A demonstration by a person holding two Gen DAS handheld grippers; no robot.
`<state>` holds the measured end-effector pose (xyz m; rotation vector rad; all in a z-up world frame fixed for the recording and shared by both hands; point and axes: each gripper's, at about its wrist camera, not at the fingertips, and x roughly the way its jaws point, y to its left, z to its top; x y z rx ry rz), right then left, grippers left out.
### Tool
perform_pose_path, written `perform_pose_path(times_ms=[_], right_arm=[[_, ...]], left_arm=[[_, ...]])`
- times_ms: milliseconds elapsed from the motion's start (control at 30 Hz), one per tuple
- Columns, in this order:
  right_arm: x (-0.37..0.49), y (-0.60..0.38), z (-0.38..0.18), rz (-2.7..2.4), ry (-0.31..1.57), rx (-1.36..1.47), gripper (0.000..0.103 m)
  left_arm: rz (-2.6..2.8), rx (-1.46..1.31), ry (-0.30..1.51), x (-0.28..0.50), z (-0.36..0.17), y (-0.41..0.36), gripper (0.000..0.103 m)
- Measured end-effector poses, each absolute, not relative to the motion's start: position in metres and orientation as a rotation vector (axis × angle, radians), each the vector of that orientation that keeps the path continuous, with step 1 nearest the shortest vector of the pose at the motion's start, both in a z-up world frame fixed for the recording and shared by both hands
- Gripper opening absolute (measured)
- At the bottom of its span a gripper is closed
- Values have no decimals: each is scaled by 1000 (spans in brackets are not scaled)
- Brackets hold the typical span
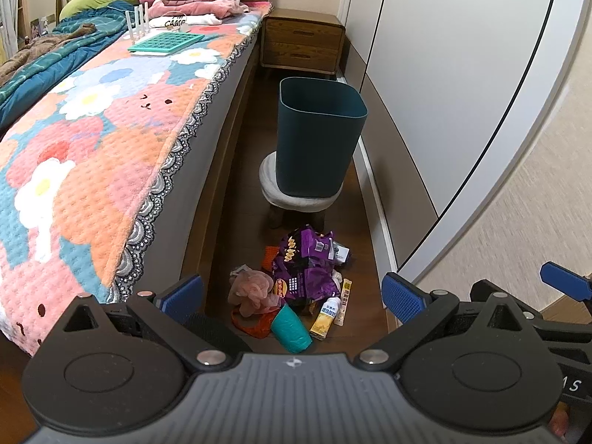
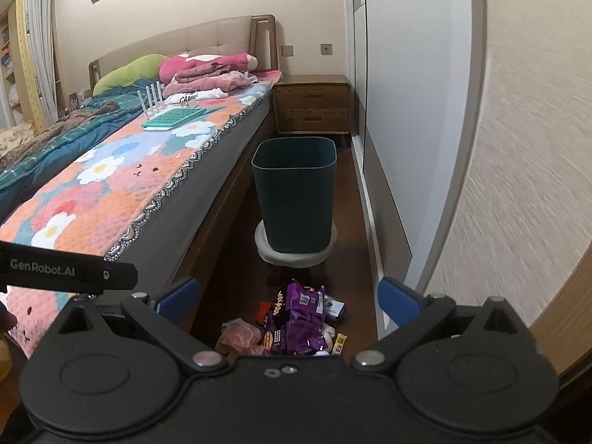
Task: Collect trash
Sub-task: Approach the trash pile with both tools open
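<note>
**Trash heaped on floor, both claws spread and empty**

At left, bed under flowered quilt. Beside it on wood floor, near: trash pile with pink mesh wad, purple snack bag, teal cup, small carton. Farther: dark bin upright on grey stool. Left claw wide open above pile, gripping nothing. Right claw likewise wide open, empty. At far right, white wardrobe.

"GenRobot.AI" stands on the left claw's black body; "CAMP" on a white shirt.
</note>
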<state>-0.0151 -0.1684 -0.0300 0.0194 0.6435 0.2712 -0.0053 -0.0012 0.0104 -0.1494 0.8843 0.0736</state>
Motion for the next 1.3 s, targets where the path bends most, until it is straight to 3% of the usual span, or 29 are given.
perform_pose_path(times_ms=[1300], right_arm=[[-19,-167,-29,271,637,13,103]], left_arm=[[38,-171,890,-7,3,3,103]])
